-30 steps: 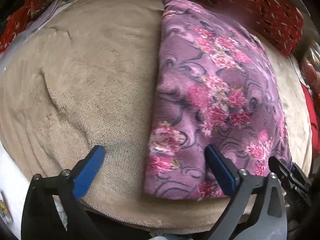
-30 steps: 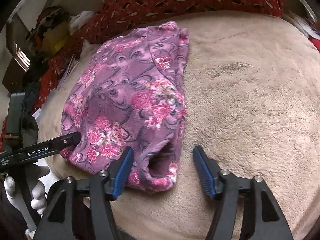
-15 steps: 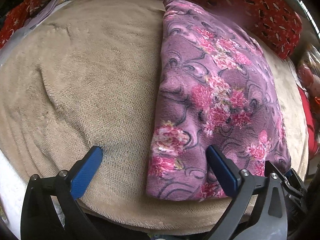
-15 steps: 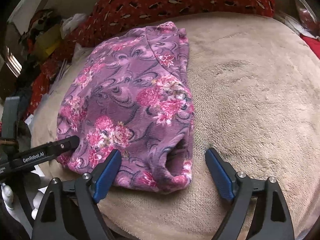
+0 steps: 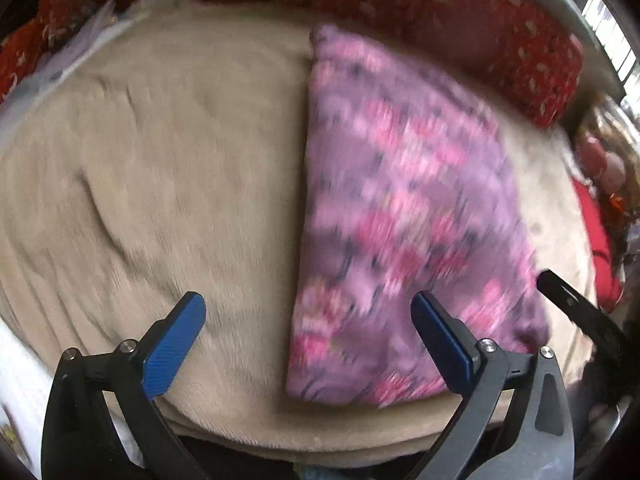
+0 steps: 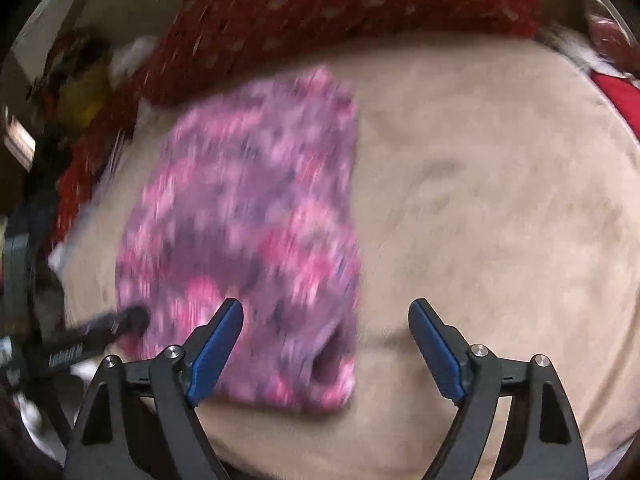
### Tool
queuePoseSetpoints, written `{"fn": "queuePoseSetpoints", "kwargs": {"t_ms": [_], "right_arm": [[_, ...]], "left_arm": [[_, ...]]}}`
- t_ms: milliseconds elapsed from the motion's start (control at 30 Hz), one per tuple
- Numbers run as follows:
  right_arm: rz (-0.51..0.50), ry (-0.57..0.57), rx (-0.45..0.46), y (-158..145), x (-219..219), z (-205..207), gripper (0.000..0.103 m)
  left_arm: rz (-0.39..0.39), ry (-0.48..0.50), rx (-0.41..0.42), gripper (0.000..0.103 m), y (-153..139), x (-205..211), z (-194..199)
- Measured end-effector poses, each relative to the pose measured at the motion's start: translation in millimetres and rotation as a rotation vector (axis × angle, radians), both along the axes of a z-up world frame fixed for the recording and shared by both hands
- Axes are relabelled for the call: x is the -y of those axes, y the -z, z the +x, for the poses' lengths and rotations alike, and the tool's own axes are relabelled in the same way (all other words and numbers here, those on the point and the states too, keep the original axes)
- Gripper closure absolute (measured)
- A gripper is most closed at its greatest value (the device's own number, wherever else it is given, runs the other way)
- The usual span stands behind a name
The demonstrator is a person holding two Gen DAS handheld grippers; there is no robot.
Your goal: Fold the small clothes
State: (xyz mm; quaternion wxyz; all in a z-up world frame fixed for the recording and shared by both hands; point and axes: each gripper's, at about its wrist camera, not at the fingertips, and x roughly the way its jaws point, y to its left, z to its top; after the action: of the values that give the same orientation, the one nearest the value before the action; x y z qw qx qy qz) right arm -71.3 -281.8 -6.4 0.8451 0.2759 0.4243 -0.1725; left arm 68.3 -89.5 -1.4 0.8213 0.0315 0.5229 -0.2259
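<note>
Beige plush blanket (image 5: 160, 184) covers the work surface, with a red patterned cushion (image 5: 460, 12) along its far edge and clutter beyond. Both views are motion-blurred. Purple floral garment (image 5: 400, 208) lies folded into a thick oblong on the blanket, one short end near the cushion, the other at the blanket's near edge; a rolled opening shows at its near corner (image 6: 332, 364) in the right wrist view. Left gripper (image 5: 308, 336): jaws spread wide, nothing between the pads; one finger over bare blanket, the other over the garment's near end, contact not resolvable. Right gripper (image 6: 326, 340): jaws wide apart, empty, straddling the garment's near corner and the blanket beside it. Judgement: fold looks close to done. Risks: the bulky fleece layers may spring open unpressed; a finger catching the loose near corner on withdrawal could drag the top layer askew; a one-sided regrip could skew the stack.
</note>
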Motion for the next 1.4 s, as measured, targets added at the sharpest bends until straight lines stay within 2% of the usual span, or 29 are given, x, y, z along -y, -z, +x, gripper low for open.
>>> {"fn": "queuePoseSetpoints", "kwargs": {"t_ms": [133, 267, 333, 367, 400, 433, 467, 500, 600, 667, 800, 900, 967, 1100, 1200, 1400], "right_arm": [[0.082, 0.059, 0.041, -4, 31, 24, 0.016], [0.158, 0.078, 0.071, 8, 42, 51, 0.023], [0.172, 0.065, 0.067, 17, 41, 64, 0.034], [0.171, 0.035, 0.055, 23, 39, 72, 0.045], [0.161, 0.011, 0.067, 24, 36, 76, 0.061], [0.124, -0.012, 0.086, 18, 34, 79, 0.066], [0.09, -0.011, 0.098, 13, 33, 79, 0.078], [0.07, -0.004, 0.095, 12, 36, 80, 0.08], [0.12, -0.031, 0.049, 23, 45, 84, 0.074], [0.13, -0.029, 0.053, 15, 47, 81, 0.072], [0.081, -0.064, 0.088, -3, 33, 61, 0.066], [0.028, -0.091, -0.038, 19, 24, 51, 0.052], [0.01, -0.081, -0.02, 19, 19, 38, 0.052], [0.003, -0.062, -0.063, 12, 13, 19, 0.046], [-0.011, -0.084, -0.117, 22, 4, 2, 0.033], [-0.048, -0.086, -0.124, 15, -6, -12, 0.032]], "left_arm": [[-0.029, -0.002, 0.012, 0.0, -22, 17, 24], [-0.001, -0.002, 0.013, 0.0, -16, 44, 46], [0.03, -0.01, -0.006, 0.0, -4, 52, 54], [0.063, -0.015, -0.03, 0.0, 8, 59, 58], [0.08, -0.014, -0.046, 0.0, 14, 64, 62], [0.077, -0.012, -0.063, 0.0, 21, 65, 66], [0.056, -0.016, -0.069, 0.0, 24, 63, 68], [0.04, -0.024, -0.074, 0.0, 26, 62, 70], [0.027, -0.028, -0.084, 0.0, 27, 60, 72], [0.028, -0.02, -0.074, 0.0, 21, 57, 67], [0.017, 0.007, -0.03, 0.0, 14, 54, 42], [0.045, 0.021, 0.007, 0.0, 15, 57, 23], [0.042, 0.028, 0.02, 0.0, 14, 56, 13], [0.045, 0.045, 0.041, 0.0, 7, 53, -5], [0.062, 0.06, 0.07, 0.0, 4, 54, -17], [0.081, 0.064, 0.089, 0.0, -2, 45, -35]]}}
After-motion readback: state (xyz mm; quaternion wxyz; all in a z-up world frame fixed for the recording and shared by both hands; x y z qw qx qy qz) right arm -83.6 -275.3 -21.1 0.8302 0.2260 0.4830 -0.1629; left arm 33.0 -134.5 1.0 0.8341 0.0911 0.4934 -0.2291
